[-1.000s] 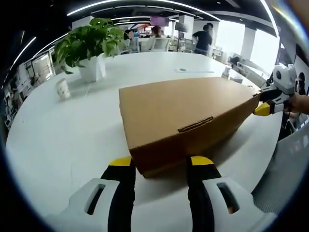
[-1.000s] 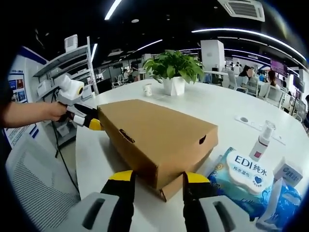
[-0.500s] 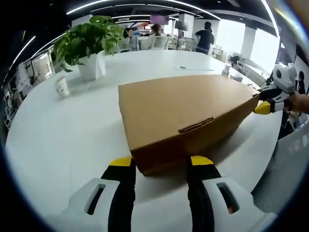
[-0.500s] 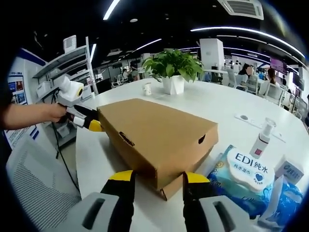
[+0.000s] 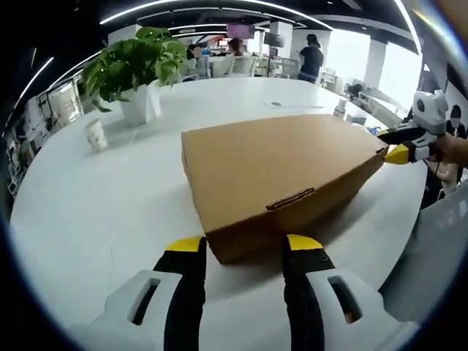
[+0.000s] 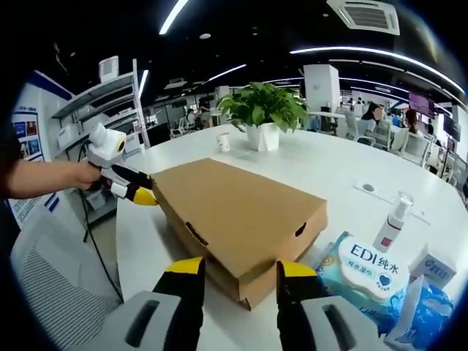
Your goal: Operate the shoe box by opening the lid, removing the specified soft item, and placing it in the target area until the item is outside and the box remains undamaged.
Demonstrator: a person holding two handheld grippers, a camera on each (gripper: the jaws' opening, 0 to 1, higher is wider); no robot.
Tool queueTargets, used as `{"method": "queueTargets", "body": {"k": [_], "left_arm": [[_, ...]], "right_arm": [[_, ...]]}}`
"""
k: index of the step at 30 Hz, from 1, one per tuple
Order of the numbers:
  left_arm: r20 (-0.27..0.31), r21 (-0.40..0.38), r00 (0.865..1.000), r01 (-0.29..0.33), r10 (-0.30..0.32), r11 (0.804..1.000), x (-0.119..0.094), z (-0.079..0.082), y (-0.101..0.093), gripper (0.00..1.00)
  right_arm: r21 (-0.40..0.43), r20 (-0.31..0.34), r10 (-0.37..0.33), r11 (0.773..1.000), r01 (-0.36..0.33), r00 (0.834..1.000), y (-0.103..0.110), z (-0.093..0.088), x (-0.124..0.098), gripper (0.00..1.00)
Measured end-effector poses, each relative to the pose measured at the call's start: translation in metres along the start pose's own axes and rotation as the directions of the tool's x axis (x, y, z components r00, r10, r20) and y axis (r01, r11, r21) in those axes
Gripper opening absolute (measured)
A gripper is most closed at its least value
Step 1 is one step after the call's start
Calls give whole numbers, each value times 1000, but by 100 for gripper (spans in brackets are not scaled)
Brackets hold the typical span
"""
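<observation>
A closed brown cardboard shoe box lies on the round white table. In the left gripper view my left gripper stands open, its yellow tips on either side of the box's near corner. My right gripper shows at the far right corner of the box, held by a hand. In the right gripper view the shoe box runs away from my open right gripper, whose tips straddle its near corner. My left gripper touches the box's far left corner. The box's contents are hidden.
A potted plant and a paper cup stand at the back of the table. A blue wet-wipes pack, a spray bottle and a small carton lie right of the box. The table's edge and a mesh chair are close by.
Both cameras have drawn back and up a little, so the box looks slightly smaller and lower. In the left gripper view the right gripper now sits a bit higher at the box's corner.
</observation>
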State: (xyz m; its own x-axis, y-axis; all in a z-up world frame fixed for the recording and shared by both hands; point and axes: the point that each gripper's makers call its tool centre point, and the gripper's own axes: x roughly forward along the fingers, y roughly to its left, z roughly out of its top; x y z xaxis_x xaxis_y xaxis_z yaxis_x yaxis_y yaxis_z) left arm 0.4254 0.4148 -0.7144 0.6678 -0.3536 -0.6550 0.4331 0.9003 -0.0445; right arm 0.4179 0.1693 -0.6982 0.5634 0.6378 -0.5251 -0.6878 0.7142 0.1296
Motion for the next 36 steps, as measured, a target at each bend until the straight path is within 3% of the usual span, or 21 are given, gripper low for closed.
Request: {"method": "queueTargets", "body": {"k": [9, 36], "left_arm": [[7, 26, 1000, 0, 0, 1000, -3, 5, 1, 41], [-11, 27, 1000, -6, 6, 1000, 7, -3, 4, 41]], "right_arm": [[-16, -10, -6, 1000, 6, 1000, 0, -3, 1, 36], [-31, -20, -27, 999, 26, 999, -2, -11, 8, 35]]}}
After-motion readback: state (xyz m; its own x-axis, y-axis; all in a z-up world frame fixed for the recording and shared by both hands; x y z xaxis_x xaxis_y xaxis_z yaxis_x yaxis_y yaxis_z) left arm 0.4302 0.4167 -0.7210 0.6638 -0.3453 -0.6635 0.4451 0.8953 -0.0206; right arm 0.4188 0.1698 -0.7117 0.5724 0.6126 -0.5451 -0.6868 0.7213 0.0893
